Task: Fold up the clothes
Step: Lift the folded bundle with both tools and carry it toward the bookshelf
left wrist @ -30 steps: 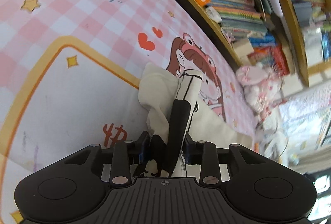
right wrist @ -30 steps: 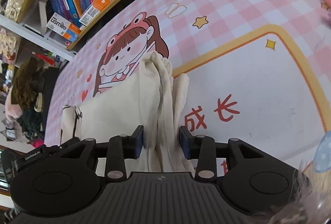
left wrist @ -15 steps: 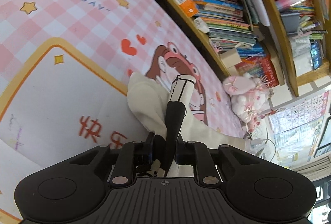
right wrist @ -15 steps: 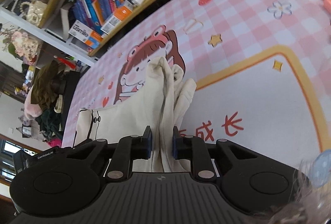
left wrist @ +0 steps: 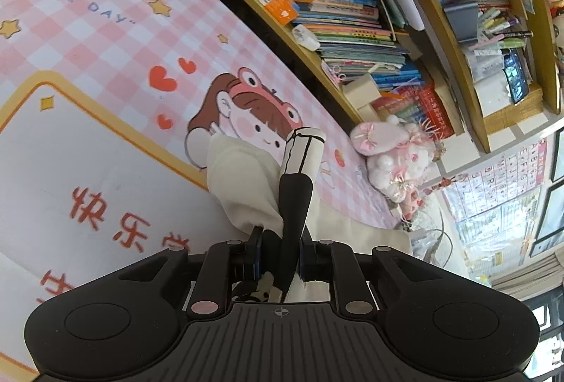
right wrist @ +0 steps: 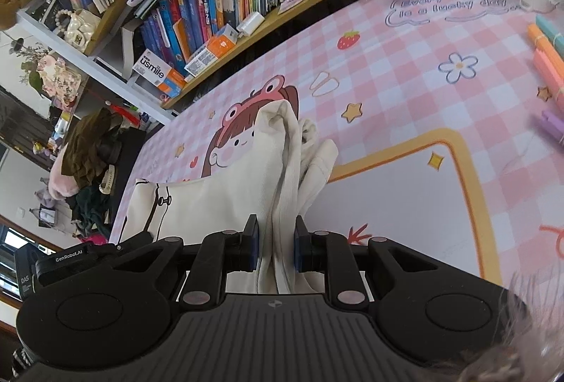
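Both ends pinched, cloth raised off the mat.

My left gripper (left wrist: 280, 253) is clamped narrow on the garment (left wrist: 243, 177) at its black trim; my right gripper (right wrist: 276, 242) is closed on a bunched cream edge. The garment hangs between them over the mat (right wrist: 405, 72). I judge level, taut hands will keep the fold straight.
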A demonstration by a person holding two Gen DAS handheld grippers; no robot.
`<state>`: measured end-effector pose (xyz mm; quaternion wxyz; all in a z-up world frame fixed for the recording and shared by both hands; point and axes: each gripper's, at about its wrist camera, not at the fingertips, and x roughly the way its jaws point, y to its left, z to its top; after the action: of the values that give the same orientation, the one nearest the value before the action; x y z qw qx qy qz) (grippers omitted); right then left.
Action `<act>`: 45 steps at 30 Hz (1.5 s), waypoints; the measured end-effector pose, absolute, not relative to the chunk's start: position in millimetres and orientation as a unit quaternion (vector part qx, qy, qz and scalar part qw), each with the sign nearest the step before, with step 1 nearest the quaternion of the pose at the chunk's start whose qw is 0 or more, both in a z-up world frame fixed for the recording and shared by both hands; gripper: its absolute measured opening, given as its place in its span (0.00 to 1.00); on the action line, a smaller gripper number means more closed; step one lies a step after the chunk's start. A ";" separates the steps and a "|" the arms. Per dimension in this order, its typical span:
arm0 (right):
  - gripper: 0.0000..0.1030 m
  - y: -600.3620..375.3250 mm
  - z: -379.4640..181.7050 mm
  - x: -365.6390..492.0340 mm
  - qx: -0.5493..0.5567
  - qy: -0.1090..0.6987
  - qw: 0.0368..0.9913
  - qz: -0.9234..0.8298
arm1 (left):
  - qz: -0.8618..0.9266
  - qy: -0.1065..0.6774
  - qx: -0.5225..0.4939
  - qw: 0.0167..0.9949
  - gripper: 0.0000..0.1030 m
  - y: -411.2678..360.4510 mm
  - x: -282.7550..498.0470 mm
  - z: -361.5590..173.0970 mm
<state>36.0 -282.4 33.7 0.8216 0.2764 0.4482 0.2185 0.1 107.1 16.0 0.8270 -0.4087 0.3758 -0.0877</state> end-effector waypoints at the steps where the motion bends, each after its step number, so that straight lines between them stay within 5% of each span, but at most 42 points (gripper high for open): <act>1: 0.16 -283.5 34.5 38.2 0.276 0.447 0.823 0.219 | -0.090 0.375 -0.408 0.828 0.16 106.1 2.9 17.5; 45: 0.16 -197.2 39.1 302.7 0.243 0.392 0.861 0.213 | -0.145 0.327 -0.391 0.848 0.16 206.5 268.5 9.9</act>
<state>302.7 -197.2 39.1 0.8612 0.2428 0.3925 0.2130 268.5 206.5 9.9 0.8480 -0.3907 0.3274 -0.1453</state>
